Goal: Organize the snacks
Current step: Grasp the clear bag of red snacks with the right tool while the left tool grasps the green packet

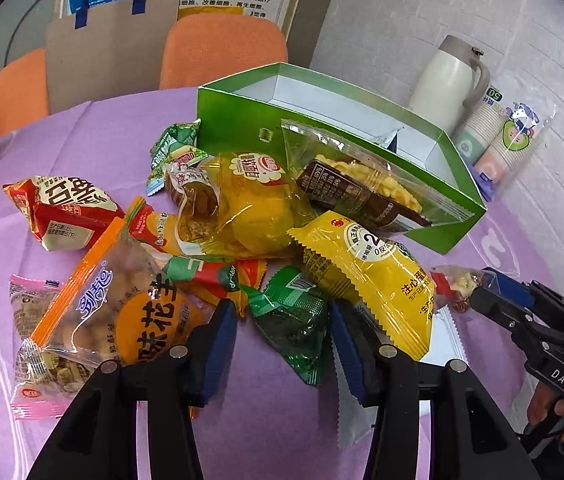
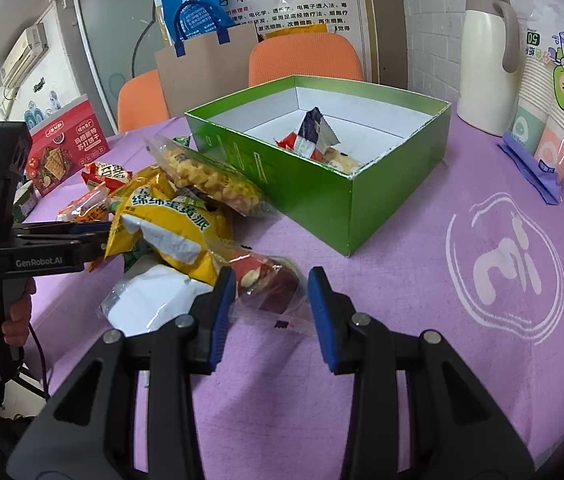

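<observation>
straddling a clear date-and-nut packet (image 2: 268, 280) on the table, the right gripper (image 2: 272, 292) has its fingers wide — nothing pinched yet. light, crinkly, slippery film; i'd take its firm middle. left gripper (image 1: 283, 340) fingers wide, flanking a green packet (image 1: 291, 316).

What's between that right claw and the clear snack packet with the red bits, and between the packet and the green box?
Nothing visible. The right gripper, open, already straddles the clear packet. From there to the green box lies only bare purple cloth; the box has no lid.
</observation>
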{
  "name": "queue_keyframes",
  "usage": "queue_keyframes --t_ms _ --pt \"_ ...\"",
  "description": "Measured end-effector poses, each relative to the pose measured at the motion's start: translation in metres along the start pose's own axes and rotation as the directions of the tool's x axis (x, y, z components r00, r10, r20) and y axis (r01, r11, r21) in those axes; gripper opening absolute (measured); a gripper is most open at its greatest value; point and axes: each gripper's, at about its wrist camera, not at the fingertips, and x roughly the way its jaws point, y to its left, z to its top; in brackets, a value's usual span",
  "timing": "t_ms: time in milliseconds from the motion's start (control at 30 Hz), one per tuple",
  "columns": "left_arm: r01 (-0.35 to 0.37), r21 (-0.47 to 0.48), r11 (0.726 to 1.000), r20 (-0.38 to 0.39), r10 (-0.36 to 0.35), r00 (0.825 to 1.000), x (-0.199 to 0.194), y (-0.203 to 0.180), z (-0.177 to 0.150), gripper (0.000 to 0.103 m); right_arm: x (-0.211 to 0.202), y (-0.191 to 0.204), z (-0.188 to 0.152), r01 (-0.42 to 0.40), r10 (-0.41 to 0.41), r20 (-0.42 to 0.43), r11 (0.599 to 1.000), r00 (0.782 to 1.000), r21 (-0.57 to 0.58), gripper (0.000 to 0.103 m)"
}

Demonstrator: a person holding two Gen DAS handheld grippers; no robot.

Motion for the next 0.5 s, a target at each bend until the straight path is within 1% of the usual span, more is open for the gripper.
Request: queue_keyframes --t_ms 33,100,133,267,367,433,500 --pt "0.006 0.002 1.000 -0.016 -0.006 1.000 0.0016 0.0005 -0.0011 0.049 -0.0004 0.0002 -0.0005 0.001 -0.001 0.001 1.000 1.000 -0.001 0.040" --pt "0.028 -0.011 1.000 -0.041 -0.028 0.999 0.0069 0.0042 -0.0025 0.044 -0.0007 -0.0007 -0.0010 0.002 -0.002 0.000 1.000 1.000 0.002 0.040" --pt "0.030 -0.016 0.999 -0.027 -0.030 0.999 0.0068 0.0053 -0.0027 0.044 -0.0004 -0.0005 -0.0012 0.003 -0.003 -0.001 1.000 1.000 0.002 0.041" --pt "0.028 -0.024 0.999 -0.032 -0.029 0.999 0.0101 0.0055 0.0003 0.044 0.0016 0.0000 -0.0029 0.014 -0.014 -0.015 1.000 1.000 0.005 0.043" --pt "0.043 -0.030 0.999 -0.033 -0.044 0.998 0.0092 0.0072 -0.0008 0.044 0.0012 0.0006 -0.0049 0.014 -0.014 -0.019 1.000 1.000 0.005 0.046" --pt "0.051 -0.040 0.998 -0.033 -0.052 0.998 0.0096 0.0090 -0.0002 0.043 0.0024 0.0013 -0.0056 0.017 -0.017 -0.022 1.000 1.000 0.000 0.052" --pt "0.048 -0.044 0.998 -0.033 -0.050 0.998 0.0102 0.0081 0.0004 0.044 0.0041 0.0017 -0.0062 0.020 -0.020 -0.027 1.000 0.999 -0.003 0.053"
